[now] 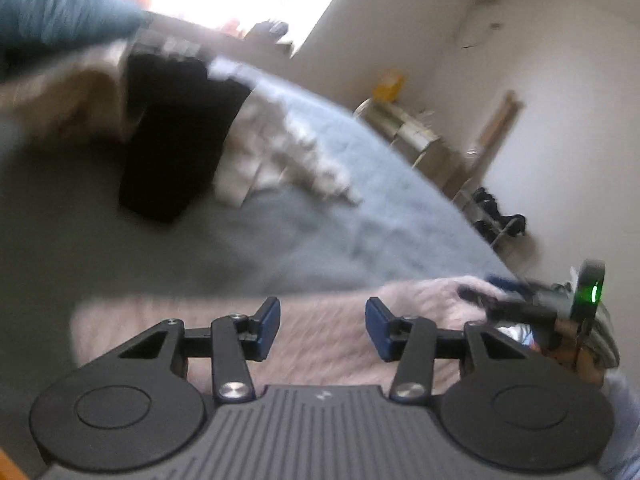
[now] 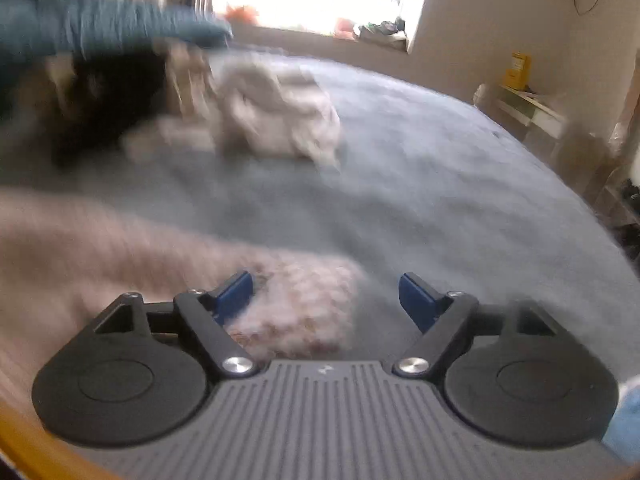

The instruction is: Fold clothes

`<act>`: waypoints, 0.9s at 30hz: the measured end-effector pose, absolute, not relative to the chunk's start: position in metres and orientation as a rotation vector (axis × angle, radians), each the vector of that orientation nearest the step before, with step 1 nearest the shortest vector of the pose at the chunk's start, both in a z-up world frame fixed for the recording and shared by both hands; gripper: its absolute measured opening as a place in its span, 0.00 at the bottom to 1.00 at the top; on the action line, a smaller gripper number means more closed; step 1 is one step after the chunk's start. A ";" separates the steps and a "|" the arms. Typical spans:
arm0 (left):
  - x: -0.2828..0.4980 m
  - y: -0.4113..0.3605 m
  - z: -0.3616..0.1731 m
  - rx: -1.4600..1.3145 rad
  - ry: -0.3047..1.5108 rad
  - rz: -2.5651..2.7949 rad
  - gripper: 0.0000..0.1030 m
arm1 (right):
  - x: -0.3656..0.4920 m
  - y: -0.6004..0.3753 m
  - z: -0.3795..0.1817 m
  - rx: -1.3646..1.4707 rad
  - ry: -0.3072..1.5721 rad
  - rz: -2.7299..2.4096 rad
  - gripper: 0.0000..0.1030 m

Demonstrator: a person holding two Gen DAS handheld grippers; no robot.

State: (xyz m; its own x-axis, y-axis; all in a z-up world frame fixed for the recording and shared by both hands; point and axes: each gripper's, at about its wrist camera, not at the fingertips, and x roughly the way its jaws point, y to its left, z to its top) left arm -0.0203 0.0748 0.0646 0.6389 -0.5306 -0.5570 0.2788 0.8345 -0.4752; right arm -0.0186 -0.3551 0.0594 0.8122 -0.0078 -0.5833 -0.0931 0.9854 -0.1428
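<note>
Two handheld grippers hang over a grey bed (image 2: 420, 168) strewn with laundry. The left gripper (image 1: 322, 322) is spread wide and empty above a fuzzy pink garment (image 1: 320, 344) lying along the bed's near edge. The right gripper (image 2: 326, 298) is likewise gaping and empty, poised over the garment's end (image 2: 296, 312), which lies between its fingers but is not pinched. The pink piece looks laid out rather than folded, though blur hides its outline.

Toward the far edge, a black garment (image 1: 180, 136) lies against a rumpled cream heap (image 2: 276, 116), with a blue-green cloth (image 2: 100, 20) above them. None of these appears folded.

By this showing the task is at an early stage: the pink garment wants gripping and folding, and the far pile remains untouched.
</note>
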 end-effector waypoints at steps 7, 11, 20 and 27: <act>-0.027 0.089 0.027 -0.245 0.799 -0.406 0.03 | -0.055 -0.387 0.044 -0.180 0.626 -0.084 0.83; -0.048 0.057 0.045 -0.007 0.754 -0.332 0.04 | -0.076 -0.354 0.092 -0.231 0.495 -0.110 0.82; -0.075 -0.008 0.067 0.113 0.642 -0.516 0.40 | -0.040 -0.315 0.045 -0.149 0.641 0.164 0.82; -0.091 0.012 0.024 0.058 0.588 -0.466 0.64 | -0.079 -0.371 0.031 -0.013 0.691 0.115 0.86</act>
